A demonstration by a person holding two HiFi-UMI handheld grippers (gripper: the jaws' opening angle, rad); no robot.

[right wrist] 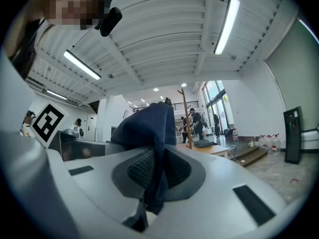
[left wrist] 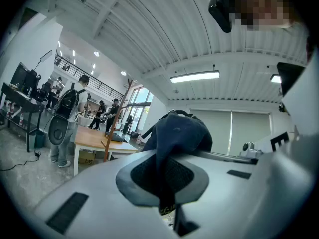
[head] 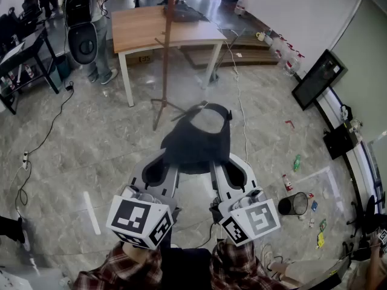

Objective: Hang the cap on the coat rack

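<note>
A dark navy cap [head: 199,139] hangs stretched between my two grippers above the marble floor. My left gripper [head: 162,175] is shut on the cap's left edge, and in the left gripper view the cloth [left wrist: 174,143] is pinched between the pads. My right gripper [head: 228,175] is shut on the cap's right edge, with the fabric [right wrist: 154,148] squeezed between its pads. The brown wooden coat rack [head: 166,53] stands ahead, beside a wooden table; its pole shows in the left gripper view as the coat rack [left wrist: 117,118] and in the right gripper view as the coat rack [right wrist: 185,116].
A wooden table [head: 139,32] with white legs stands behind the rack, with a dark item on it. A person with a backpack [head: 84,23] stands at the table's left. Cables [head: 42,138] trail over the floor. A black bin [head: 293,204] and bottles lie to the right.
</note>
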